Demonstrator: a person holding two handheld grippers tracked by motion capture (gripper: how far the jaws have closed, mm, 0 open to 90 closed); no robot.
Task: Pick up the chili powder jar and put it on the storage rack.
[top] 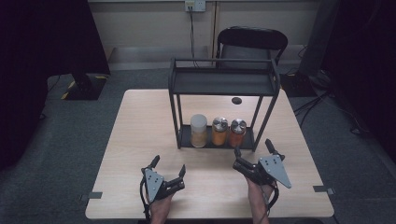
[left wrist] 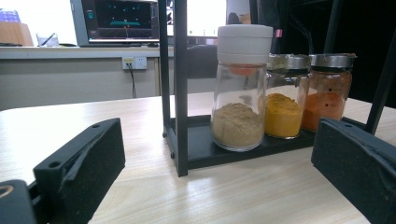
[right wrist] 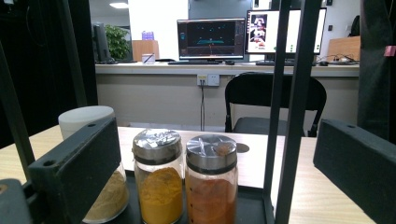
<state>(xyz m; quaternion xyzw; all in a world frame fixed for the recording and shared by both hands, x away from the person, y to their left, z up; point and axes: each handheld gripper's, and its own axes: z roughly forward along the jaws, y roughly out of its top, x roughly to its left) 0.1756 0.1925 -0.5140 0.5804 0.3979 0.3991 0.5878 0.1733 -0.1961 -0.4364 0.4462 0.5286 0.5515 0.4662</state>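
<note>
Facing three jars, right tool sees monitors.

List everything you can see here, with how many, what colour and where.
rack: 1, black metal, two shelves, far middle of the table
jar with white cap: 1, tan powder, left on the rack's bottom shelf
jar with yellow powder: 1, silver cap, middle of the row
jar with orange powder: 1, silver cap, right of the row
table: 1, light wood
chair: 1, black, behind the table
monitors: 2, on the back counter
left tool: 1, black, open, near edge of the table
right tool: 1, black, open, in front of the rack's right post
</note>
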